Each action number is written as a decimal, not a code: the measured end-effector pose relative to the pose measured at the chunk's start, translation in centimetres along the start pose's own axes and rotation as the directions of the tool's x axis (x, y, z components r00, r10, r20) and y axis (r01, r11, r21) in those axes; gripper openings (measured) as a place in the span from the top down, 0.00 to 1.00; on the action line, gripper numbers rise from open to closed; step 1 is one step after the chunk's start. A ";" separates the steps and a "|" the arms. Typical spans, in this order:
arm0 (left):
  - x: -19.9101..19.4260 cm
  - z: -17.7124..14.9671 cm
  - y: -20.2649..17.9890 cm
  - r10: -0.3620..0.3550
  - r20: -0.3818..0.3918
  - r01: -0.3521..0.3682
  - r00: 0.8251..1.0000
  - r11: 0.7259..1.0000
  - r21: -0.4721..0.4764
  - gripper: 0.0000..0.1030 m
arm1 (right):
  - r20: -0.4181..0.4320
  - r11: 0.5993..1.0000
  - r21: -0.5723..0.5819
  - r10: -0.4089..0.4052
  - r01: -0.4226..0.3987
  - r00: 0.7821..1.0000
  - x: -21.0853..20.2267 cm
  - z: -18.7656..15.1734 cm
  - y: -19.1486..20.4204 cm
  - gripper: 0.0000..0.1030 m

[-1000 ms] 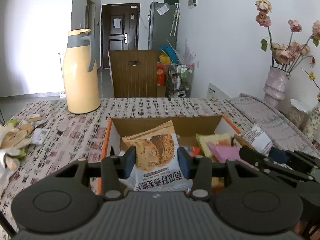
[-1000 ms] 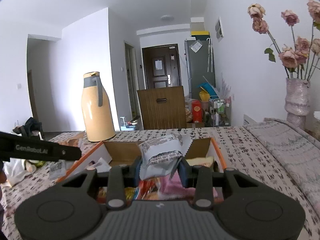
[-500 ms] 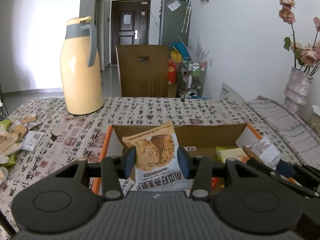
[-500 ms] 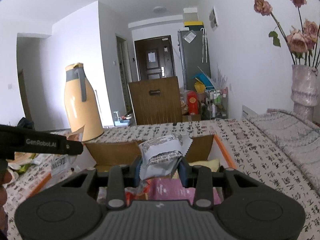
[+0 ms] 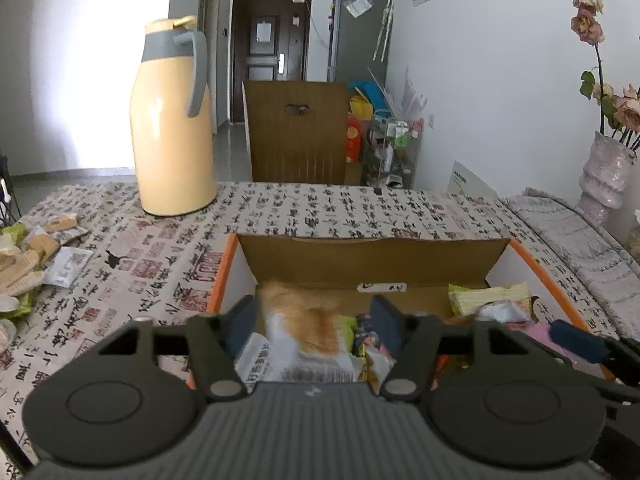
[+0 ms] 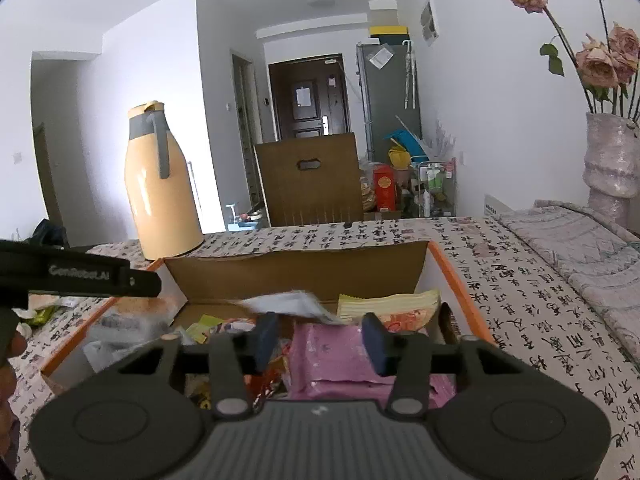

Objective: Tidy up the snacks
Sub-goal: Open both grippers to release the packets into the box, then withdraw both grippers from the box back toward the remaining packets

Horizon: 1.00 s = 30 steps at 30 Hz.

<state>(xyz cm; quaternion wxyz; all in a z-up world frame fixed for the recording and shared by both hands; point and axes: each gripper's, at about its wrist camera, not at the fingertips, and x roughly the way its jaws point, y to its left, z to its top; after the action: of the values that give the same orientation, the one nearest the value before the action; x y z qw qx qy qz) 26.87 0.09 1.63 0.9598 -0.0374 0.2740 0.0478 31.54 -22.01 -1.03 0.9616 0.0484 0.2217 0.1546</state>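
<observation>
An open cardboard box (image 5: 372, 258) with an orange rim holds several snack packets. My left gripper (image 5: 314, 320) hangs over its left half with its jaws opening. A cookie packet (image 5: 304, 324), blurred, drops between them, clear of both pads. My right gripper (image 6: 320, 338) is over the box's (image 6: 296, 270) right half, jaws also opening. A grey packet (image 6: 288, 304), blurred, slips out ahead of the pads above a pink packet (image 6: 332, 352) and a yellow one (image 6: 384, 304). The left gripper's finger (image 6: 80, 276) crosses the right wrist view at the left.
A tall yellow thermos jug (image 5: 172, 120) stands on the patterned tablecloth, back left. Loose snacks (image 5: 32, 248) lie at the table's left edge. A folded grey cloth (image 5: 580, 240) and a vase of dried roses (image 5: 604, 176) are at the right. A chair back (image 5: 296, 132) stands behind the table.
Both grippers came forward and down over the box. Their jaws then parted: the cookie packet left the left pads and the grey packet left the right pads, both now falling blurred.
</observation>
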 end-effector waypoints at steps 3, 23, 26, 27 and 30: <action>-0.4 0.1 0.0 0.015 0.021 -0.015 1.000 1.000 0.003 0.20 | 0.018 1.000 0.007 -0.021 0.021 1.000 -0.4 0.0 -0.2 0.30; -4.8 0.0 0.0 0.013 0.059 -0.014 0.998 1.000 0.013 0.00 | 0.047 0.998 -0.024 -0.056 0.057 0.997 -4.1 1.2 -0.1 0.05; -5.9 -0.8 0.1 0.007 0.055 -0.008 0.998 1.000 0.016 0.00 | 0.049 0.998 -0.027 -0.052 0.054 0.997 -5.4 0.9 0.2 0.02; -6.3 -1.1 0.1 0.003 0.053 -0.004 0.999 1.000 0.017 0.00 | 0.050 0.998 -0.029 -0.052 0.054 0.997 -6.0 0.7 0.2 0.02; -7.5 -2.3 0.2 -0.008 0.045 0.007 0.999 1.000 0.025 0.00 | 0.045 0.998 -0.030 -0.049 0.050 0.998 -7.4 0.1 0.3 0.02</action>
<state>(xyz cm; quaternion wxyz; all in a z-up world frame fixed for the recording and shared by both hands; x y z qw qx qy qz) 19.27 -0.44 3.61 0.9663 -0.0255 0.2528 0.0416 25.15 -24.04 2.14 0.9704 0.0312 0.1992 0.1331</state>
